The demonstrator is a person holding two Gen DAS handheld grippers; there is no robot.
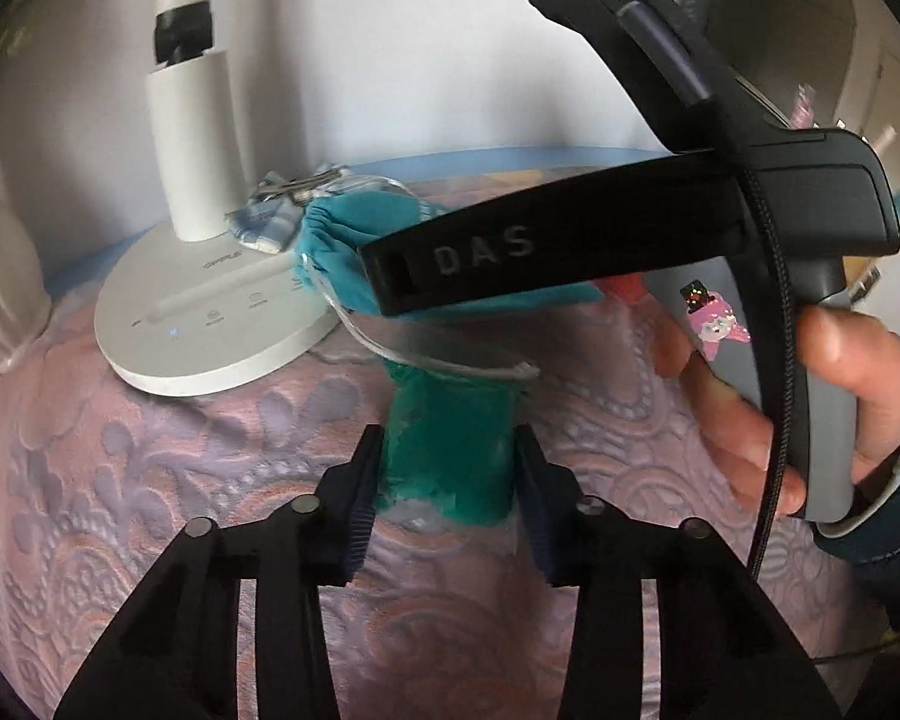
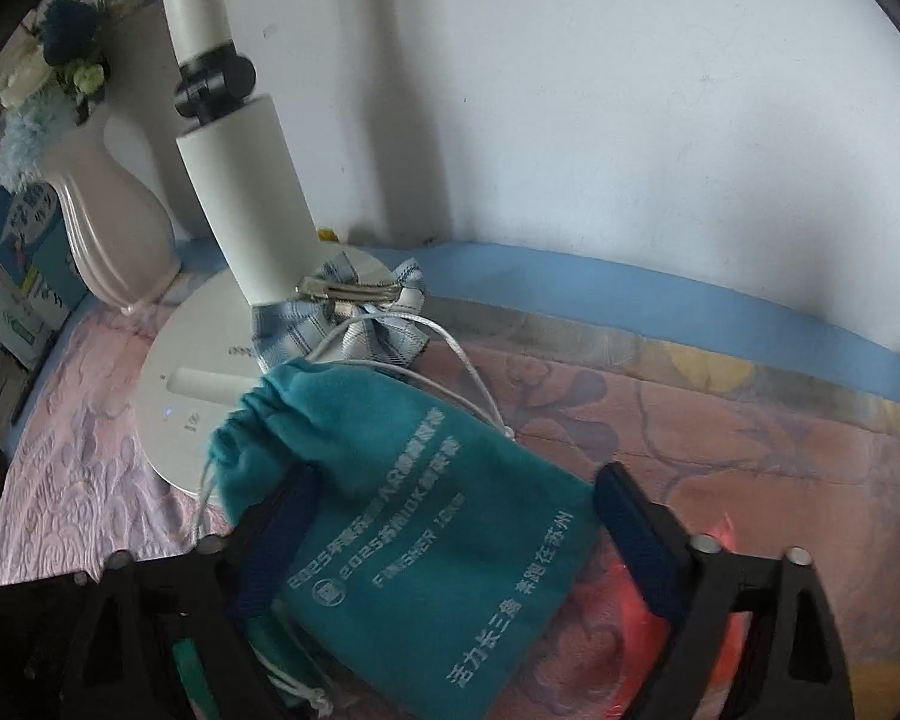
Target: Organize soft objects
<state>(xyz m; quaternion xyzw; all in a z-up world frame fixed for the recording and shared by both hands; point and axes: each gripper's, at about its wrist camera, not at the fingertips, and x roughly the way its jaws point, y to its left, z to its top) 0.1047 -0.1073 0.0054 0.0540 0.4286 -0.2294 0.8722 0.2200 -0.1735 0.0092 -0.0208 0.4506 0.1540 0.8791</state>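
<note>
Teal velvet drawstring pouch [image 2: 414, 516] with pale printed lettering lies on the pink lace-patterned worktop [image 2: 72, 456], its gathered mouth overlapping the round base of a white desk lamp [image 2: 174, 396]. Right gripper [image 2: 450, 534] fingers stand wide on either side of the pouch, not pressing it. Left gripper [image 1: 447, 498] fingers close narrowly around a green fabric piece [image 1: 450, 450]. A blue-and-white plaid hair bow [image 2: 360, 315] rests on the lamp base just behind the pouch.
</note>
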